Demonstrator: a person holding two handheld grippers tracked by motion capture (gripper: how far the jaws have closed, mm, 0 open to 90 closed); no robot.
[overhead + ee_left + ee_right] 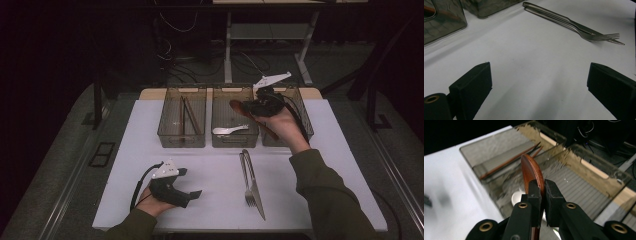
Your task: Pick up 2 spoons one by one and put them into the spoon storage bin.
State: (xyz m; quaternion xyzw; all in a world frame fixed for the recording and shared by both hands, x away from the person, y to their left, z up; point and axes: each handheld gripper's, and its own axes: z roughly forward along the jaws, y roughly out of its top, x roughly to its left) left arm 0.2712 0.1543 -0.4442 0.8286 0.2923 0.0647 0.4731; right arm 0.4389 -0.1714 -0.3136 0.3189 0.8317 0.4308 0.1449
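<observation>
Right gripper view: right gripper point(541, 188) is clamped on the wooden spoon point(531, 171), pads pinching the bowl edge-on, handle running back under the jaws. In the high view the same gripper point(248, 107) holds the spoon point(239, 108) above the middle bin point(216, 117) and right bin point(306, 120), handle slanting down toward the person.

Left gripper point(195, 194) rests low on the white table point(125, 165), jaws spread wide with nothing between them (left gripper view confirms: bare tabletop between the pads).

Outward from there: left bin point(165, 122) holds wooden chopsticks point(187, 116); middle bin holds a white spoon point(229, 130). Metal fork point(247, 177) and knife point(254, 182) lie side by side, touching, on the table in front of the bins, not yet sorted.

Step in hand, as I read it: sorting cutlery into bins, spoon in transit. Likely target is the middle bin with the other spoon, though I can't rule out the right one (its contents are hidden behind the hand).

Next move calls for: centre the spoon over the chosen bin, tip the handle inside the walls, lower, then release. Spoon is long against the bin, so align it lengthwise or it'll hang up on the rim.
</observation>
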